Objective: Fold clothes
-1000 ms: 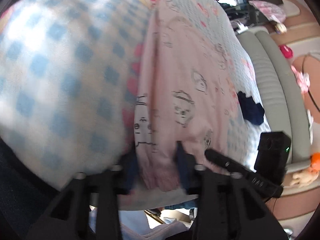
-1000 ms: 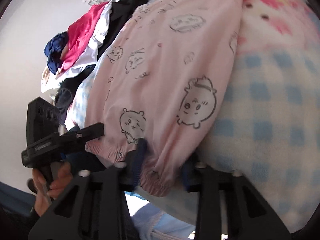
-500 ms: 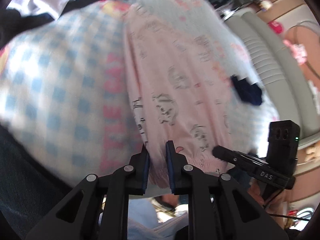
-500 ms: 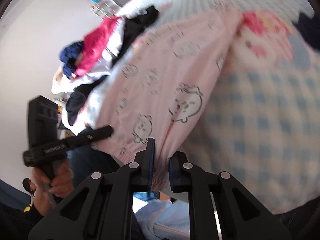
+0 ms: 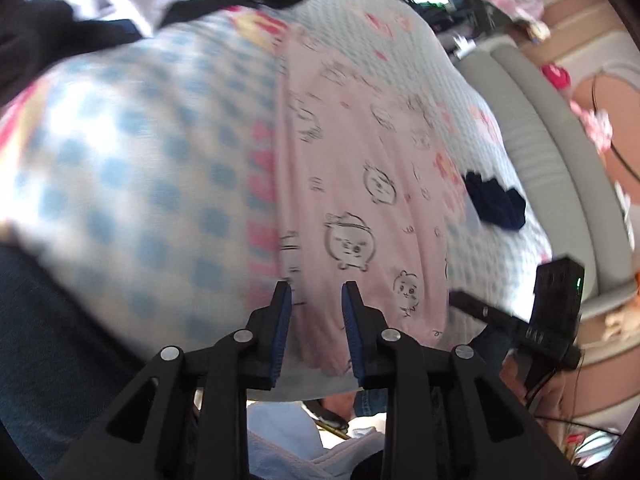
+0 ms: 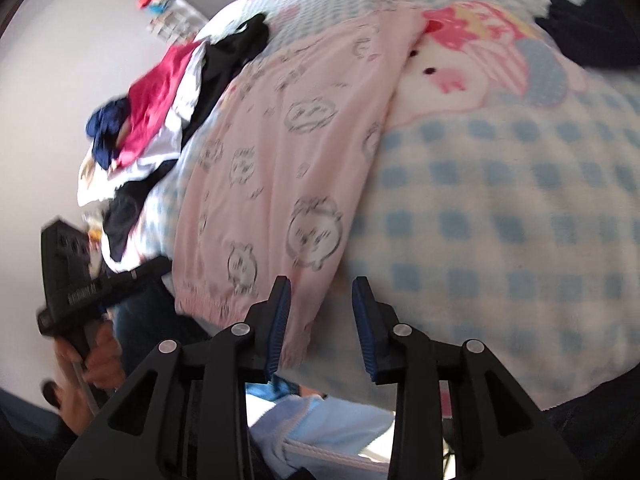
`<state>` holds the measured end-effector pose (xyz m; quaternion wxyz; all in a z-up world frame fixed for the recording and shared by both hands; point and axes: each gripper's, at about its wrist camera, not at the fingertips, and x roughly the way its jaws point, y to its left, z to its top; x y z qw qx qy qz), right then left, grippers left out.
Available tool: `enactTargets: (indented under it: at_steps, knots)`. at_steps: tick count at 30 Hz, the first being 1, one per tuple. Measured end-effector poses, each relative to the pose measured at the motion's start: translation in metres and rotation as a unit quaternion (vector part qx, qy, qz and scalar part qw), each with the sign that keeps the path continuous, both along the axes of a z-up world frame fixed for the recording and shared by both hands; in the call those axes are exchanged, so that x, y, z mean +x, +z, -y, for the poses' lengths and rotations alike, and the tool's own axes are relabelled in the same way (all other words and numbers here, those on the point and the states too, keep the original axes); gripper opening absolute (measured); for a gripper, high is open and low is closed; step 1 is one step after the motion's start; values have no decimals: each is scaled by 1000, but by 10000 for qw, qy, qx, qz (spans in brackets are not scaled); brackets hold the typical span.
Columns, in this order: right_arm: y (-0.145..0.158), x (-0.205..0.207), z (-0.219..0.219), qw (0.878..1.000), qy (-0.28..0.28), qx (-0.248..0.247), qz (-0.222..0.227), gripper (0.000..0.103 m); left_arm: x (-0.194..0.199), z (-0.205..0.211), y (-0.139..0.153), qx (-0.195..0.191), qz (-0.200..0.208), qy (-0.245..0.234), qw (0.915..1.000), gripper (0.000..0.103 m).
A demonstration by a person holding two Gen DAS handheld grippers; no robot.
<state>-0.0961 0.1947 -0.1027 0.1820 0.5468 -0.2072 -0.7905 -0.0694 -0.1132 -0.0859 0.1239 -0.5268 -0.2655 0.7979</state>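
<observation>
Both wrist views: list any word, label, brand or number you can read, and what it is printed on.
No text reads with certainty.
Left wrist view: pale lettering on the right gripper body, blurred, perhaps "DAS"; not sure.
Right wrist view: a pale line of letters on the left gripper body, too blurred to read.
Left wrist view: large pink letters on the checked blanket, partly covered by the pink garment, unreadable.
The garment's print is cartoon faces, no words.

Soft matt cloth pj's, fleecy blanket.
</observation>
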Motion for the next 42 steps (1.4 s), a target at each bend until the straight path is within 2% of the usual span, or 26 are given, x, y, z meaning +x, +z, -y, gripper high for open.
enactTargets:
  at_steps: [1, 3, 5, 10, 12, 13, 16, 17, 21, 23, 27, 30, 32, 37, 39, 40, 41, 42]
  knots:
    - [1, -3, 0, 10000, -22, 33, -17, 32, -4, -4, -2, -106, 35, -55, 9999, 39]
    - [1, -11, -1, 9999, -62, 97, -50, 34, -12, -13, -9, -482, 173, -78, 9987, 38]
    - [-3, -19, 7, 9999, 43, 123, -20, 38, -19, -22, -14, -896, 381, -97, 9952, 25]
    - [-13, -25, 25, 9991, 164, 382, 19, 38, -17, -15, -4, -935, 310, 95, 9951, 23]
    - [-14, -23, 22, 9994, 124, 326, 30, 39, -15, -6, 0, -777, 194, 165, 9967, 23]
    - [-15, -22, 20, 9995, 102, 297, 36, 39, -15, -2, 1, -619, 155, 197, 9978, 25]
    - [-11, -21, 13, 9998, -65, 197, 32, 39, -20, 4, -3, -125, 220, 219, 9994, 55]
    - [-9, -21, 12, 9998, -116, 184, -4, 39, -21, 1, -5, -164, 216, 206, 9994, 54]
    - [-11, -20, 22, 9993, -30, 363, -33, 41, -29, -18, -18, -1022, 371, 86, 9940, 44]
    - [-15, -19, 24, 9989, 10, 470, -28, 41, -27, -15, -18, -1132, 376, 109, 9928, 43]
    - [-19, -15, 12, 9987, -102, 494, 15, 38, -20, -4, -16, -1020, 360, 139, 9940, 41]
    - [-15, -13, 2, 9988, -212, 431, 5, 38, -16, 5, -10, -672, 262, 175, 9972, 41]
    - [-11, -11, 0, 9990, -221, 379, -55, 40, -15, 10, -8, -430, 195, 210, 9987, 46]
    - [-13, -16, 13, 9997, 142, -199, -92, 43, -23, 3, -16, -209, 255, 123, 9994, 47]
    - [-24, -20, 20, 9996, 175, -197, 54, 49, -28, -5, -19, -254, 276, 63, 9993, 41]
    - [-29, -21, 21, 9997, 162, -162, 108, 49, -32, -14, -18, -414, 238, 76, 9988, 16]
    - [-31, -22, 22, 9996, 144, -194, 137, 49, -34, -20, -17, -527, 216, 88, 9983, 10]
    - [-30, -22, 21, 9996, 102, -226, 135, 49, -33, -18, -16, -553, 224, 96, 9982, 10]
